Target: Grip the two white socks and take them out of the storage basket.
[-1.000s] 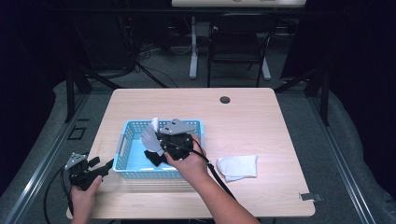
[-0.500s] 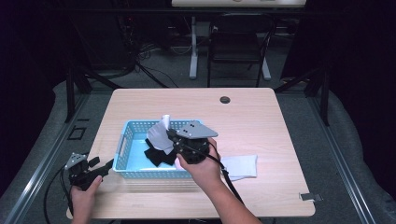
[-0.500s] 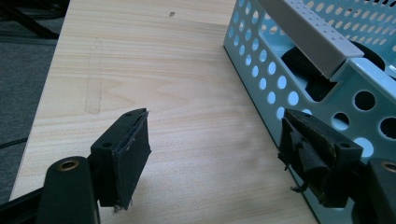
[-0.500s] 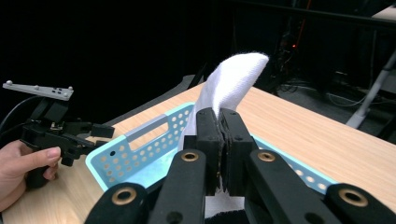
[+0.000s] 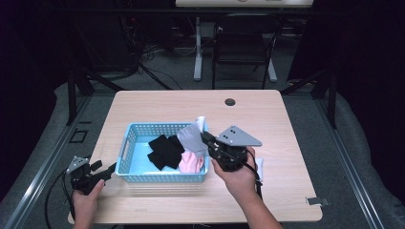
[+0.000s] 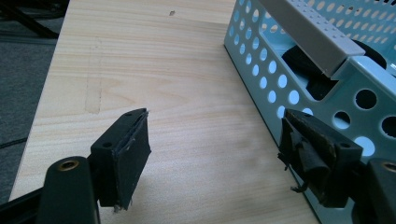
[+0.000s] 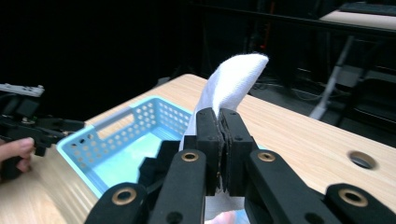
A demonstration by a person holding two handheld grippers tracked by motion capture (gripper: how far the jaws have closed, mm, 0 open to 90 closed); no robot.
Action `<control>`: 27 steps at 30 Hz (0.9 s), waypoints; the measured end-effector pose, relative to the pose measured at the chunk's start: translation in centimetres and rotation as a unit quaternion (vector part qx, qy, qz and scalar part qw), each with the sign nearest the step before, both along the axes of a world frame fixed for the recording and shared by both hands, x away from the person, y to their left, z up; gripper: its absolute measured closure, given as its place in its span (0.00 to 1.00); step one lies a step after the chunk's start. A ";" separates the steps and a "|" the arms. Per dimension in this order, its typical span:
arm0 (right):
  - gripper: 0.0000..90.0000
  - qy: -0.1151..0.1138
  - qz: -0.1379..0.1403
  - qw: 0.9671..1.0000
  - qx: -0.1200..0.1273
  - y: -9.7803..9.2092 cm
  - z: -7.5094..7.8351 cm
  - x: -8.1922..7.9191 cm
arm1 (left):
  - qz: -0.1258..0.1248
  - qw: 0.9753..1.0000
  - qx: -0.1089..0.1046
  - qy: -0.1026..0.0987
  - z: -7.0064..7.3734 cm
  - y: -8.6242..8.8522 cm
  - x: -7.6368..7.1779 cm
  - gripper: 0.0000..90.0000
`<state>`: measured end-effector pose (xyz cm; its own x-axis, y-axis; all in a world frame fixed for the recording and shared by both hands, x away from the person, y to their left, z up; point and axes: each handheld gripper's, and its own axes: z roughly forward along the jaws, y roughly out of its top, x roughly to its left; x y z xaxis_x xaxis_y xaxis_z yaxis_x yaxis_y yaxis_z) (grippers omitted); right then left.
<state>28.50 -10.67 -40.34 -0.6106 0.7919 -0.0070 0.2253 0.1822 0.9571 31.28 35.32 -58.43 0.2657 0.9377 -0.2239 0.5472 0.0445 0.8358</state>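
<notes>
High view: we see the right tongs (image 5: 206,138) holding a white sock (image 5: 193,133) over the right end of the light-blue perforated basket (image 5: 125,148), which sits on the wooden bench (image 5: 286,124). The sock hangs with its long axis roughly upright, its upper tip leaning toward the far side. Inside the basket lie black socks (image 5: 165,150) and a pink cloth (image 5: 193,163). The left tongs (image 5: 107,171) rest at the near left corner of the bench, pointing toward the basket's left wall. Another white cloth (image 5: 259,167) peeks out just beside the right hand (image 5: 239,179).

Left gripper view: the left tongs (image 6: 212,154) stand spread wide with nothing between them, the bare bench below; one pad is close to the basket (image 6: 261,60) wall, though we cannot tell whether it touches.

Right gripper view: the right tongs (image 7: 220,130) are pressed together on the white sock (image 7: 231,81), which rises from the pads and bends over at its rounded tip. The basket (image 7: 107,130) lies below and beyond, and the left tongs (image 7: 70,125) are farther off.
</notes>
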 end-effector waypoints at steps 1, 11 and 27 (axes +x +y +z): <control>0.98 0.000 -0.004 1.000 0.000 -0.5 0.0 -0.2 | 0.000 1.000 0.000 0.000 0.0 0.0 0.0 0.27; 0.97 0.013 -0.039 0.999 -0.003 -4.1 -0.8 -1.7 | 0.000 1.000 0.001 0.001 0.0 -0.1 0.0 0.27; 0.98 0.057 -0.067 0.996 -0.011 -6.3 -4.8 -3.1 | 0.001 1.000 0.001 0.002 -0.1 -0.1 0.0 0.27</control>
<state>25.44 -16.96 -45.14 -0.4973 0.8668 0.0375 0.3554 0.1641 0.9202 31.25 35.22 -58.48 0.2629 0.9385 -0.2237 0.5508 0.0444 0.8334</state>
